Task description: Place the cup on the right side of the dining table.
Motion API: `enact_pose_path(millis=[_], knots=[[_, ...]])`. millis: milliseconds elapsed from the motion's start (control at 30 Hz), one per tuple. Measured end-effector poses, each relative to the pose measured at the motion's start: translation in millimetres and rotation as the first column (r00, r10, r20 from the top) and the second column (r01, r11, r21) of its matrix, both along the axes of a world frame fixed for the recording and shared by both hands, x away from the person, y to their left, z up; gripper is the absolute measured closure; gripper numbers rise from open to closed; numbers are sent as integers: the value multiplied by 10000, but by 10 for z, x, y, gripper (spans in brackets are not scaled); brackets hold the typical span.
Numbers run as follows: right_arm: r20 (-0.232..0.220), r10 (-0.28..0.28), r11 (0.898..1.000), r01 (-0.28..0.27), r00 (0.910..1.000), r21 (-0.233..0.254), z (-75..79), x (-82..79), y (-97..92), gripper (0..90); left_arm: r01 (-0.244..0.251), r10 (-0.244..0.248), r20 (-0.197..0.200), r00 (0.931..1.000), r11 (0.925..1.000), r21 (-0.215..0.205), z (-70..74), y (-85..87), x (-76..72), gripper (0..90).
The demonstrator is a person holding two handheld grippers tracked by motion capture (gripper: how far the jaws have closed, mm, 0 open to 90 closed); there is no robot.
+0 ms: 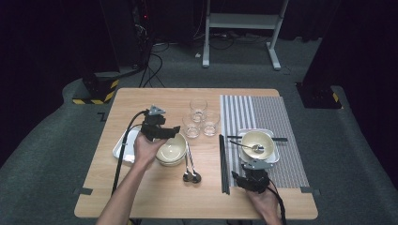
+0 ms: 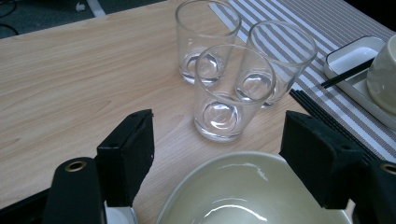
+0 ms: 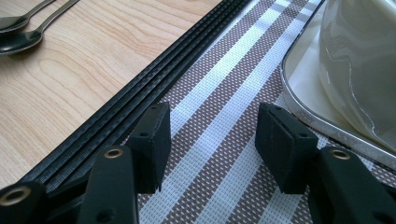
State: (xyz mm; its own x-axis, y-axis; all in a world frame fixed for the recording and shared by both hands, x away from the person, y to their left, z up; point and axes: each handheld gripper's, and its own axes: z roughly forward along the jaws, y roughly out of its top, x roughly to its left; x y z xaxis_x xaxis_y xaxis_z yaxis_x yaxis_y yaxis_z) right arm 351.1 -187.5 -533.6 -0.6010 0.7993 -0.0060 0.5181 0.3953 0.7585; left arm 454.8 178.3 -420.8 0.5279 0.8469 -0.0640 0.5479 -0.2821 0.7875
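My left gripper [image 1: 165, 130] hovers over the far rim of a cream bowl [image 1: 171, 151], which stands beside a white tray [image 1: 121, 147]. In the left gripper view its jaws stand wide apart, the bowl [image 2: 252, 191] lying low between them; the pads [image 2: 135, 149] do not press on it. Three clear glasses [image 2: 219, 102] stand just beyond. My right gripper [image 1: 252, 174] is low over the striped placemat [image 3: 224, 93], open, with nothing between its pads. Black chopsticks [image 3: 140, 79] lie just outside its left jaw. A tray [image 3: 303, 112] holding a second cream bowl [image 3: 364, 60] lies to its right.
Two spoons [image 1: 190, 169] lie on the wood between the bowl and the chopsticks [image 1: 223, 161]. The right tray [image 1: 274, 157] also carries a spoon [image 1: 248, 146] in its bowl and a black chopstick pair [image 1: 281, 139] across its far edge. Table edges run close to both forearms.
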Motion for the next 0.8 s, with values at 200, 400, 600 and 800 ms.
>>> enact_pose_path(millis=[200, 400, 600, 800], knots=[[5, 10, 10000, -10, 10000, -63, 0, -4, 6, 450, -37, 36, -54, 10000, 9999, -113, -27, -50, 79, 229], [12, 12, 10000, -11, 10000, -75, 0, -5, 8, 449, 70, -70, -65, 10000, 9999, 121, -46, -127, 142, 220], [15, 11, 10000, -11, 10000, -77, 0, -6, 9, 449, 294, -293, -160, 9994, 9995, 104, -44, -230, 227, 198], [16, 10, 10000, -10, 10000, -81, 0, -5, 9, 449, 336, -335, -256, 9991, 9994, 16, -83, -305, 295, 188]])
